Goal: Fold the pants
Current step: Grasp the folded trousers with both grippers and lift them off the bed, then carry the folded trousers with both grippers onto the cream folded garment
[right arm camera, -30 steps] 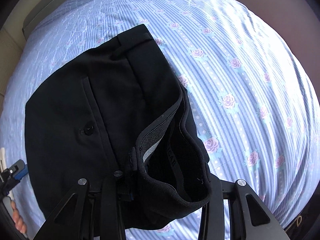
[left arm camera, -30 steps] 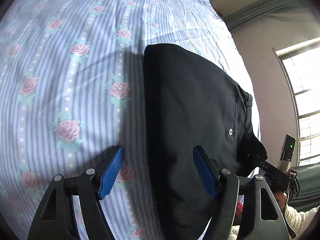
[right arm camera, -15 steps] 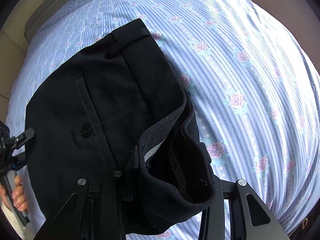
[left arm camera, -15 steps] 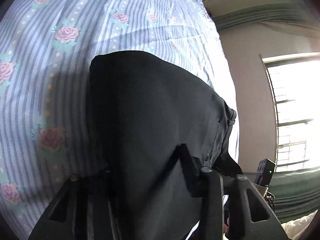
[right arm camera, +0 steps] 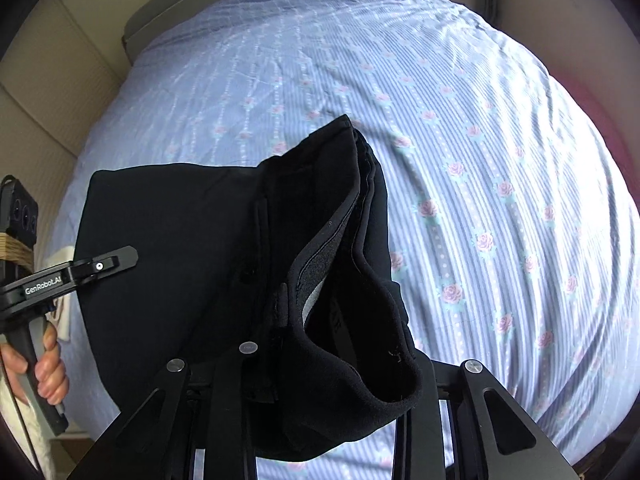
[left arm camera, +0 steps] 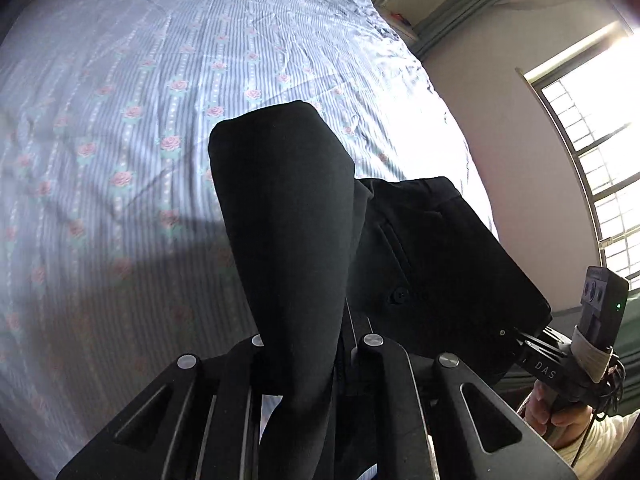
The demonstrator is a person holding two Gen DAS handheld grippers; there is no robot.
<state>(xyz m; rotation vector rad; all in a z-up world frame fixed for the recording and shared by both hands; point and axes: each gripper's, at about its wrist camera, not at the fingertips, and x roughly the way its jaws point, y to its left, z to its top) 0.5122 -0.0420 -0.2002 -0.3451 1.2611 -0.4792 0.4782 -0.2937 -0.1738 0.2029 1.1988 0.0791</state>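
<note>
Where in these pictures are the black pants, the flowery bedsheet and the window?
black pants [right arm camera: 180,240]: right wrist view, on the flat dark cloth left of the open waistband.
flowery bedsheet [right arm camera: 480,160]: right wrist view, on bare striped fabric right of the pants.
window [left arm camera: 600,140]: left wrist view, on the bright barred panes.

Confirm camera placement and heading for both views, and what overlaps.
Left wrist view: sits on the left gripper, aimed steeply down at the black fabric pants clamped between its jaws, over the blue striped floral bedsheet; the right hand shows at lower right.
Right wrist view: sits on the right gripper, aimed steeply down at the pants' waistband, which it pinches; the left hand shows at lower left.
Shared: the pants, the bedsheet, and each view catches the opposite gripper.
</note>
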